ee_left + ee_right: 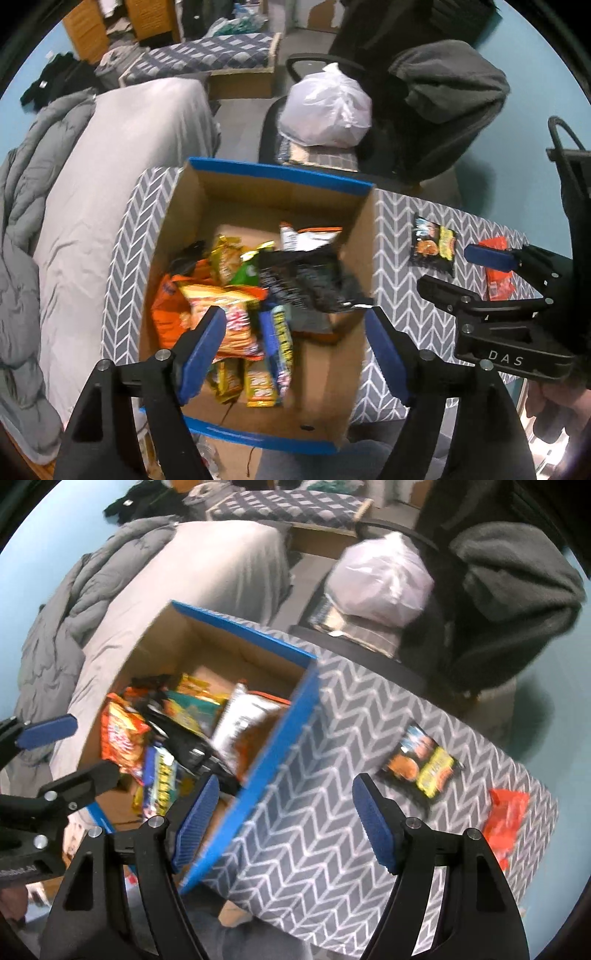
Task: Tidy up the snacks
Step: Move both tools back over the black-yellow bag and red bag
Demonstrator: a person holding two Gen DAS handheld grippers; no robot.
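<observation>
Your left tongs (295, 339) hang spread wide over the box (280, 173), holding nothing. The box sits on the counter (402, 236) and is heaped with snacks (229, 306); a black bag (306, 284) lies on top of the pile against the box's right wall. Your right tongs (284, 812) are also spread and empty, over the counter just right of the box. Two packets lie on the counter right of the box: a black-and-yellow one (424, 764) and, farther from the box, a red one (506, 819).
</observation>
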